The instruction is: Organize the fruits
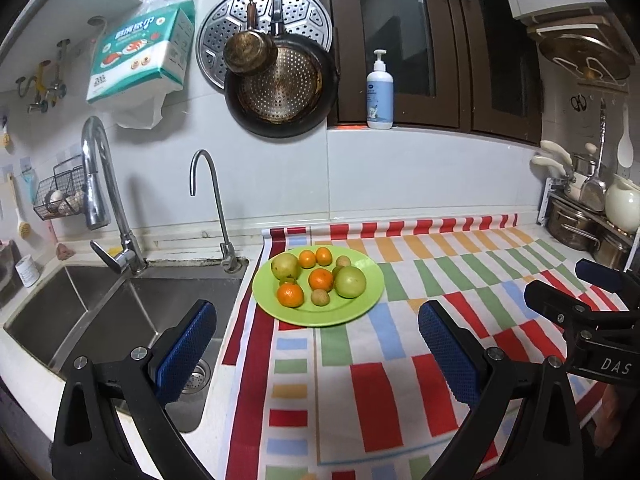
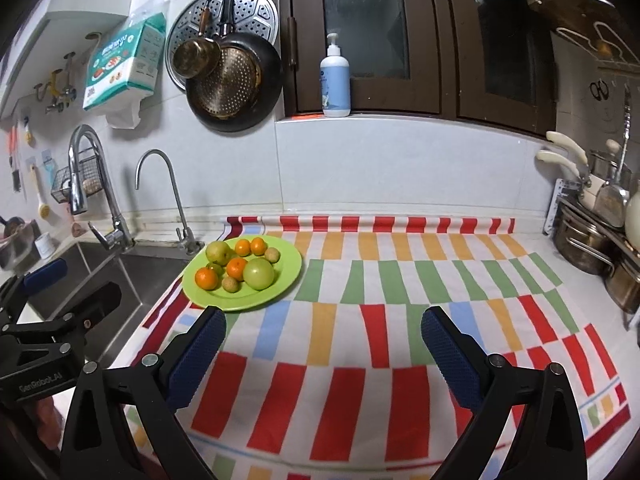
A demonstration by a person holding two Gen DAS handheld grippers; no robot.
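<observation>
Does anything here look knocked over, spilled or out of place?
Nothing stands out. The fruits all sit on the green plate, which lies flat on the striped cloth beside the sink; nothing has spilled.

Both wrist views are evenly and moderately lit from above, with soft, faint shadows. Fisheye distortion bows the window frame (image 1: 400,40) and wall tiles, and black vignetting fills the corners. Glare streaks the chrome faucet (image 1: 96,168). The centre is sharp; the patterned cloth (image 2: 360,360) blurs slightly nearest the lens.

left tongs (image 1: 318,354): black arms, blue dimpled pads, silver screws | right tongs (image 2: 324,354): same
</observation>
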